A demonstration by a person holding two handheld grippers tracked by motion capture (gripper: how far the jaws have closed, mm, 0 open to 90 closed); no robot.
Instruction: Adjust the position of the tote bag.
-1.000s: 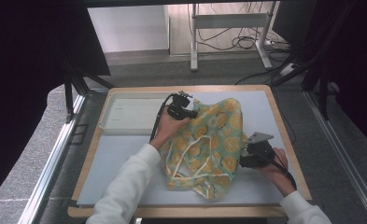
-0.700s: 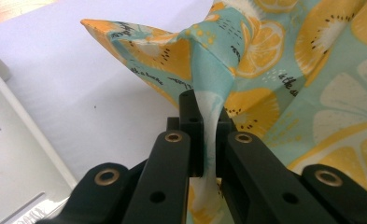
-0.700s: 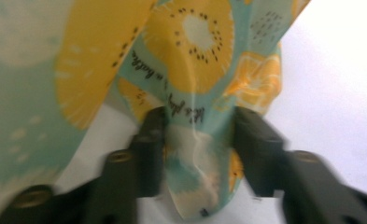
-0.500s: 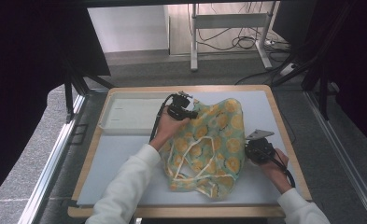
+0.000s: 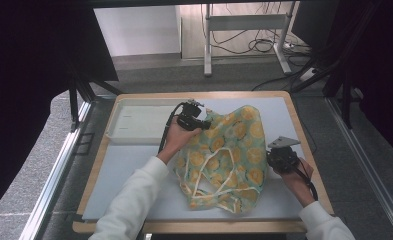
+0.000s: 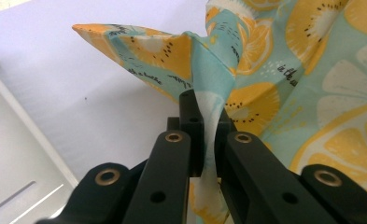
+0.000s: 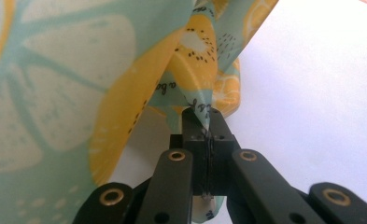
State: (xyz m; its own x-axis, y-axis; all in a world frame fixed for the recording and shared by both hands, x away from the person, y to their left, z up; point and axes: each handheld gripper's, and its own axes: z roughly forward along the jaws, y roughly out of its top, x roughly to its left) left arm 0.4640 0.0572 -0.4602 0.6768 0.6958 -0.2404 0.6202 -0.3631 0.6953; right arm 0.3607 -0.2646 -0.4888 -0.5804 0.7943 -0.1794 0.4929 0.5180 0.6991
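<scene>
Each hand-held gripper, left (image 6: 208,140) and right (image 7: 210,154), clamps the fruit-print cloth (image 5: 224,150)

There is 1 citrus-print cloth bag (image 5: 226,150) at the table's centre, with 1 white cord (image 5: 219,172) looped across its 6 o'clock half. 2 black grippers are on it: the left gripper (image 5: 204,122) at the bag's 10 o'clock corner, the right gripper (image 5: 271,159) at its 3 o'clock edge. 1 white tray (image 5: 134,122) sits at the table's (image 5: 134,170) 10 o'clock. 2 white sleeves (image 5: 134,200) enter from 6 o'clock.
</scene>
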